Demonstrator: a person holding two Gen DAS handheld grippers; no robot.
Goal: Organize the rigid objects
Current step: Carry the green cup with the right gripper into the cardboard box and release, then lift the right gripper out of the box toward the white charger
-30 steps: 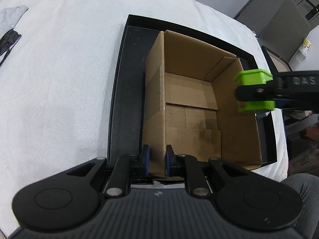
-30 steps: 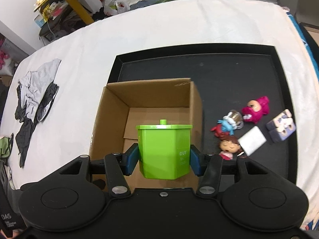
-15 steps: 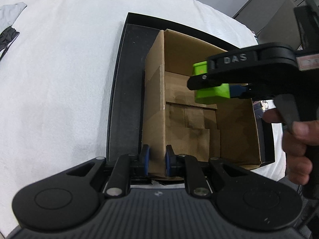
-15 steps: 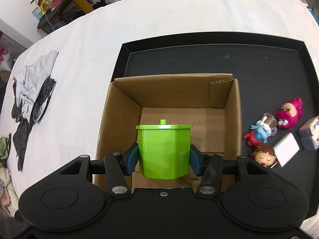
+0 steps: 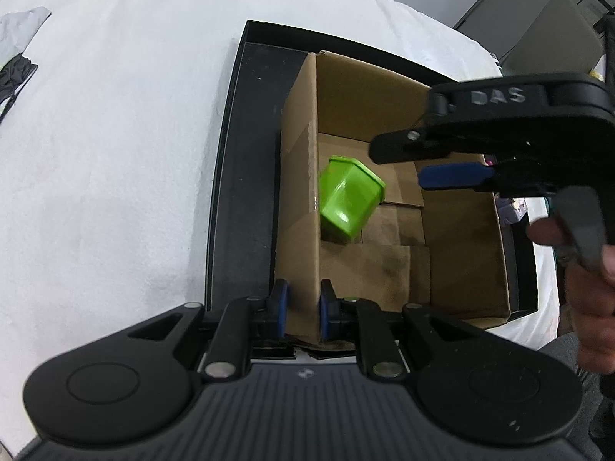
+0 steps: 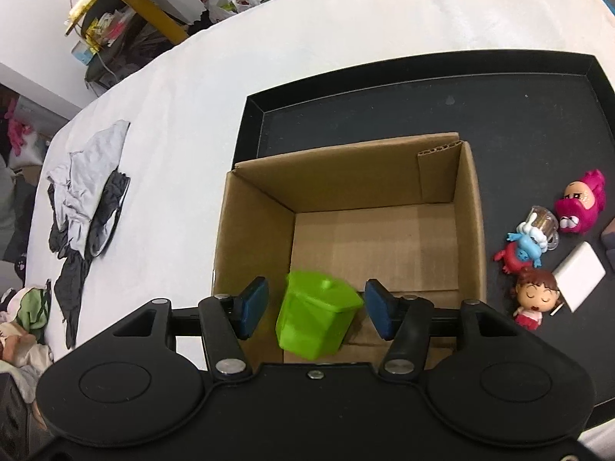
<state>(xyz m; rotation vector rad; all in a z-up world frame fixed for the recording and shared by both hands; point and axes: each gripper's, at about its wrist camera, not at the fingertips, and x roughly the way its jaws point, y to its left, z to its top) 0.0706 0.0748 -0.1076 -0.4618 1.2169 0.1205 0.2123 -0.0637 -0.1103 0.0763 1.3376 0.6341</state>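
Tilting green lidded container (image 6: 317, 315) is seen loose inside cardboard box (image 6: 471, 230), right gripper (image 6: 315, 309) jaws wide; box wall is clamped by left gripper (image 5: 301, 303)

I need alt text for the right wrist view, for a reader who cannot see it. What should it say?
The open right gripper hangs over a cardboard box, with a tilted green lidded container free between its blue pads. The box stands on a black tray; small toy figures lie beside it.

The box (image 6: 346, 207) sits in the tray (image 6: 423, 111); the figurines (image 6: 538, 246) lie at its three o'clock, the container (image 6: 315, 322) tilted inside it.
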